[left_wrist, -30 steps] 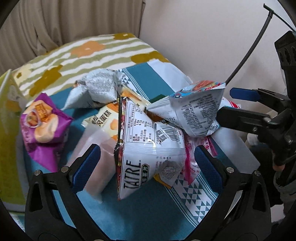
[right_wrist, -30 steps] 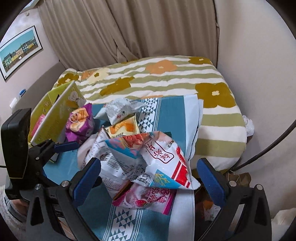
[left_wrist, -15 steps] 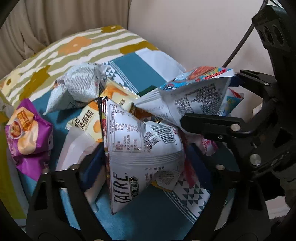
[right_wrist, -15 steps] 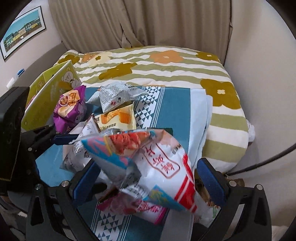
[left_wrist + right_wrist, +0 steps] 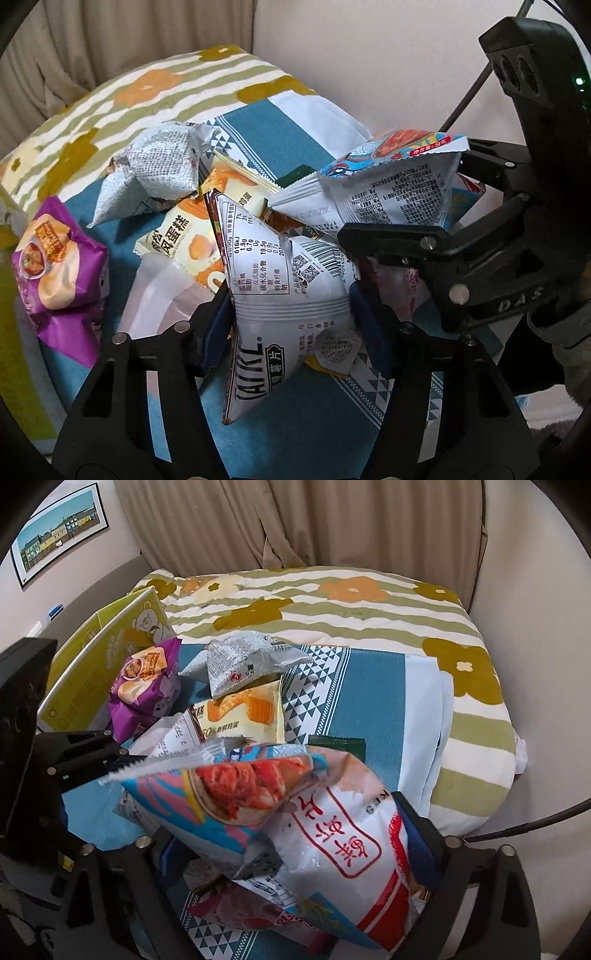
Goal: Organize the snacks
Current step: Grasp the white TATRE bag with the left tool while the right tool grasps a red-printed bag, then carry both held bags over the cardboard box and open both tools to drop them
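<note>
Several snack packs lie in a heap on a teal patterned cloth on a bed. My left gripper is shut on a white TATRE chip bag and squeezes its middle. My right gripper is shut on a white, red and blue shrimp snack bag, which also shows in the left wrist view. Behind lie a yellow cake pack, a crumpled silver bag and a purple pack. A pink pack lies under the shrimp bag.
A yellow-green carton stands at the left of the heap. The floral striped bedspread runs back to beige curtains. A wall is close on the right. The right gripper's body sits very near the left one.
Both grippers went from open around their bags to shut on them. The shrimp bag has been raised and crumpled by the right gripper. The left gripper moved in onto the TATRE bag.
</note>
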The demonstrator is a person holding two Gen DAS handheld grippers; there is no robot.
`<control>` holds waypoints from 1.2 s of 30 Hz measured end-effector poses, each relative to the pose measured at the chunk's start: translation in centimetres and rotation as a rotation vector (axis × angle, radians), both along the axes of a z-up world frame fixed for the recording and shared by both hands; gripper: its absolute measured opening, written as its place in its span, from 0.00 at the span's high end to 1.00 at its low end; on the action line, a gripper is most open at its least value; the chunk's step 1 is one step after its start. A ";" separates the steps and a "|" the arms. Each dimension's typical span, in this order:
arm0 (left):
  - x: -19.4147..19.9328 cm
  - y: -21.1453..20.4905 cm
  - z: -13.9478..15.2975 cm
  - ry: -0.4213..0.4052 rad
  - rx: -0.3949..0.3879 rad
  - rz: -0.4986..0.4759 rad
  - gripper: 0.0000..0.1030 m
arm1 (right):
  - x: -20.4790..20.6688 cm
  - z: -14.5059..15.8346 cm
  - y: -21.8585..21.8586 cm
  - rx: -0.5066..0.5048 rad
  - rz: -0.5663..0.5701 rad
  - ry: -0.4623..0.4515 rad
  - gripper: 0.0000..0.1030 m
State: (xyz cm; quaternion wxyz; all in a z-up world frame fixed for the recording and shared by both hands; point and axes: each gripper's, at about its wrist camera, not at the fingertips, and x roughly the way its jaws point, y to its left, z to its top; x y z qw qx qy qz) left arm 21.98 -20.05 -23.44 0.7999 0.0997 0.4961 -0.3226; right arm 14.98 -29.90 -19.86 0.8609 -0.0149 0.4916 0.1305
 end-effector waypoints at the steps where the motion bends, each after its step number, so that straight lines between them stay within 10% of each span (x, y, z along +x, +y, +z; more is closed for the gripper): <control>1: 0.0 0.0 0.1 -0.001 0.001 0.001 0.44 | 0.0 0.0 -0.1 0.006 -0.001 0.001 0.17; 6: -0.4 0.4 0.4 0.000 0.001 0.010 0.45 | -0.2 0.2 -0.5 0.016 -0.005 0.006 0.34; 36: -5.6 11.8 15.9 -0.260 -0.029 0.365 0.45 | -2.5 14.2 4.7 0.092 -0.007 -0.237 0.35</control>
